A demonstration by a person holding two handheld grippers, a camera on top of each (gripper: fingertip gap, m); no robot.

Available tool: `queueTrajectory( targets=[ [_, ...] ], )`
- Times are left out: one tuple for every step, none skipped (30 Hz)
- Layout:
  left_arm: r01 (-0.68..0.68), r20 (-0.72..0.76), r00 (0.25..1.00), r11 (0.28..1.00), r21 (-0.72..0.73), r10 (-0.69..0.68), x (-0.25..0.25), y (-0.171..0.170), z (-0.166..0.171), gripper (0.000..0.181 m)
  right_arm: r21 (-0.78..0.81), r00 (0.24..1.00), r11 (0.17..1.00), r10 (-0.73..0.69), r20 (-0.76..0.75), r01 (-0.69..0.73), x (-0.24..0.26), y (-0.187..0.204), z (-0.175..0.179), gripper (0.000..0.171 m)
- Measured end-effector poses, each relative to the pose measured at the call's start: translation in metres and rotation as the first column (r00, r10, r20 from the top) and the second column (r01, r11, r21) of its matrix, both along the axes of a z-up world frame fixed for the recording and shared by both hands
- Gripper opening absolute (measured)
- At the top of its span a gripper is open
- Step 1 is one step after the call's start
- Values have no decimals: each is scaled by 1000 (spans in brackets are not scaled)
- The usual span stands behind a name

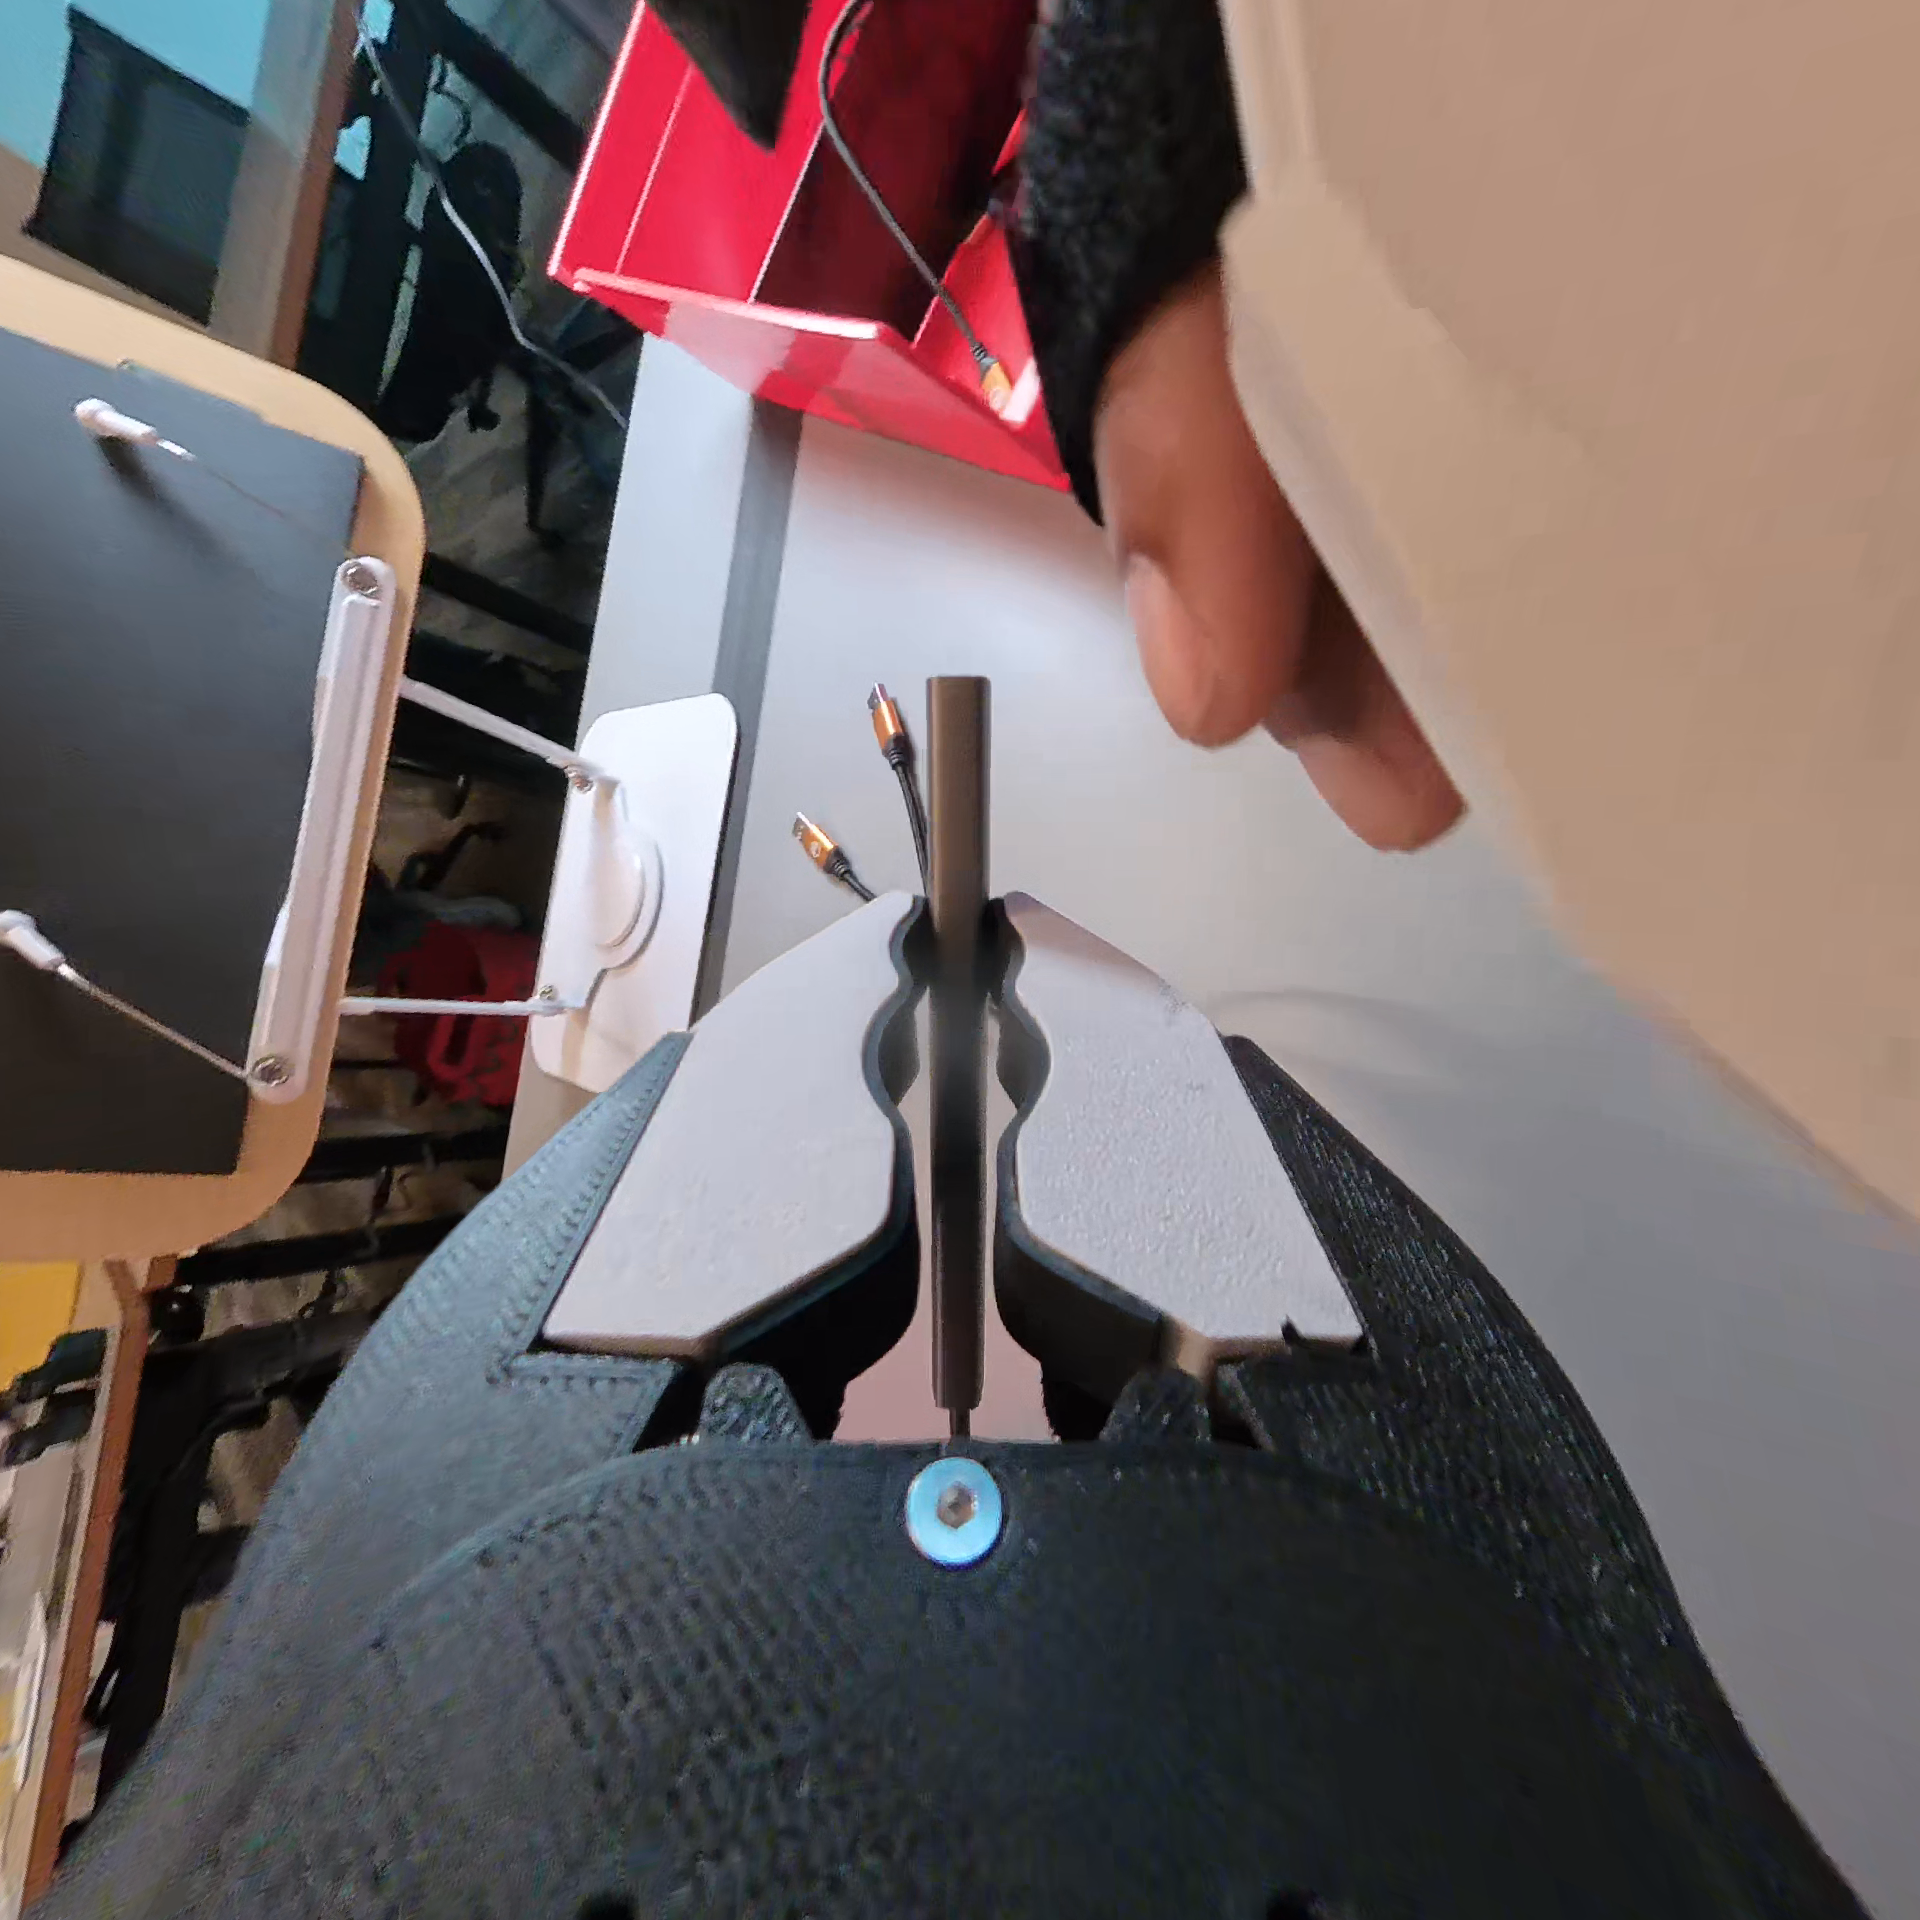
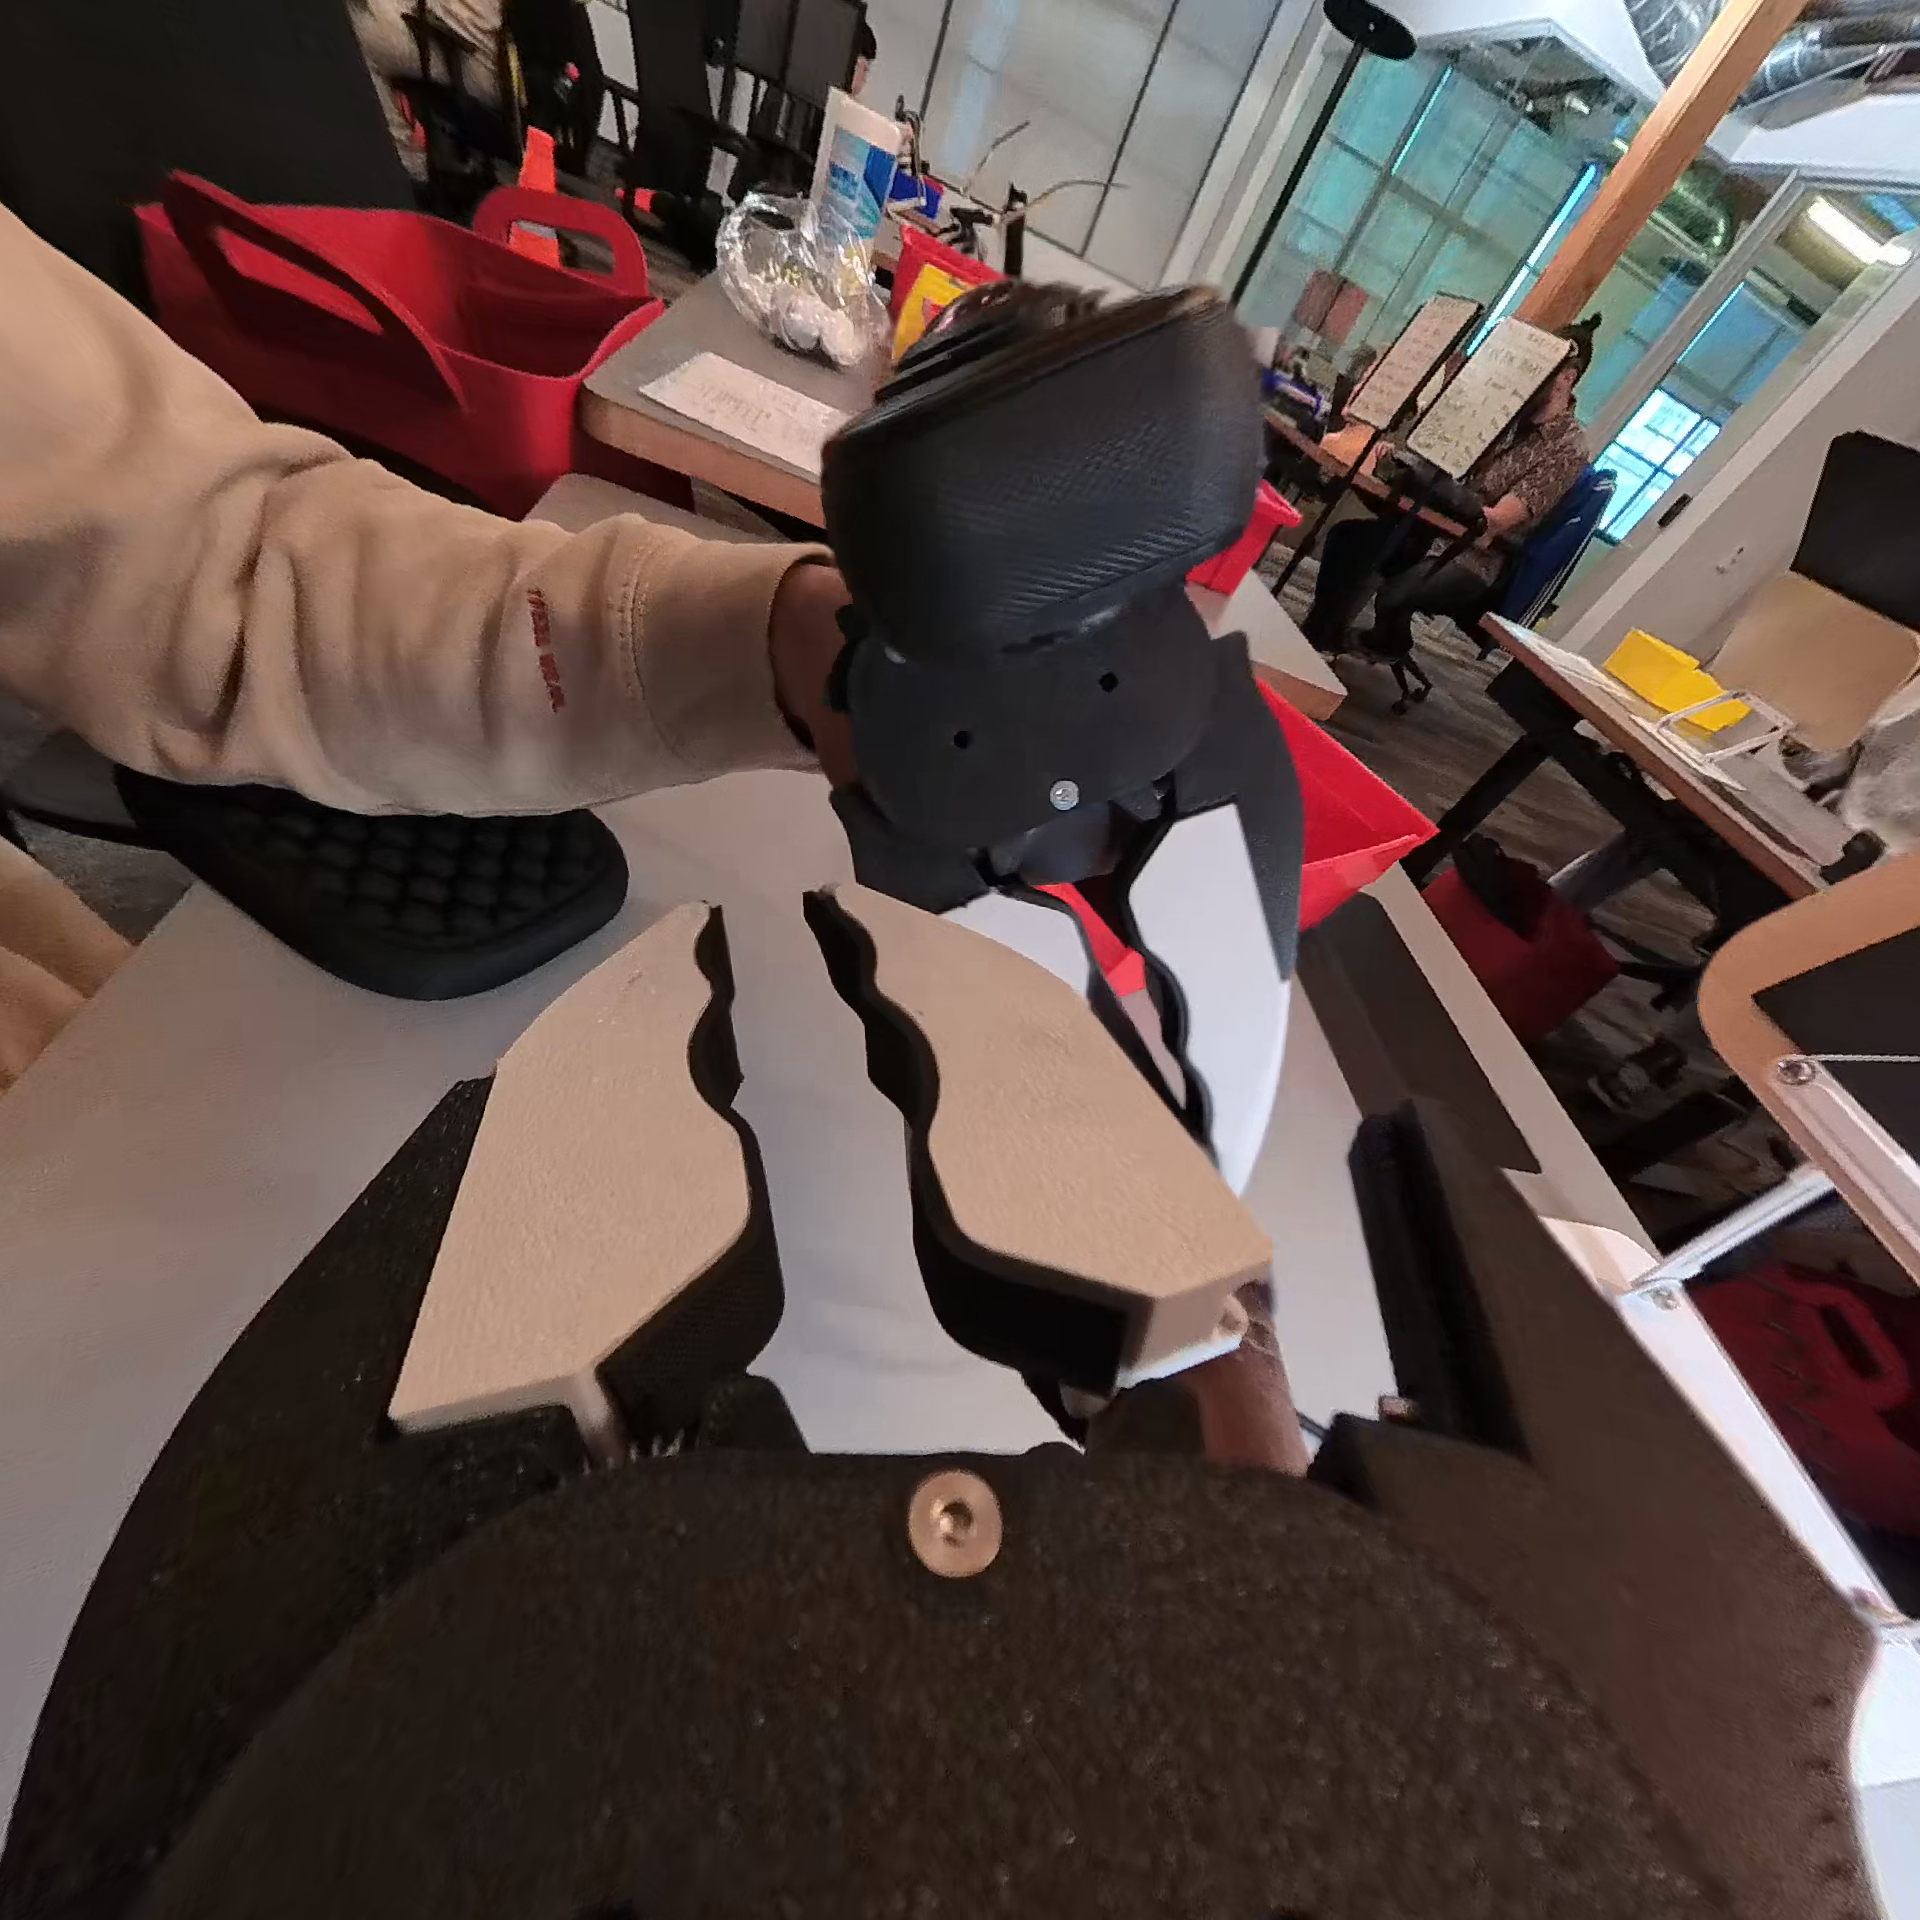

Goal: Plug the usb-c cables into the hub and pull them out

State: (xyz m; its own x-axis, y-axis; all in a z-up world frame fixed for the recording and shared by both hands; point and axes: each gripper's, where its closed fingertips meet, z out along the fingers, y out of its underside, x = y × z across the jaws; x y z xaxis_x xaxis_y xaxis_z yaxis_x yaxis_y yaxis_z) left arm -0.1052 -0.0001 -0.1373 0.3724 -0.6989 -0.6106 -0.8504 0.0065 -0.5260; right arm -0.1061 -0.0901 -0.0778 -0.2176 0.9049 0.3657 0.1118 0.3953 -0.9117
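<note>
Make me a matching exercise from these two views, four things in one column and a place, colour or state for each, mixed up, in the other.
Things
1. left gripper
2. right gripper
3. orange-tipped cables
4. red bin

Descriptions
A. lying loose on the grey table
B. jaws apart, nothing between them
C. jaws shut on the dark slim hub
D. standing at the table's far end

Pairs: 1-C, 2-B, 3-A, 4-D
</note>
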Motion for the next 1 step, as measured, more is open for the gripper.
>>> queueTrajectory(
  targets=[
    [16, 4, 1000, 1000, -9, -16, 2, -2, -1, 10, 3, 1000, 1000, -3, -2, 3, 2, 1, 1, 81]
  ],
)
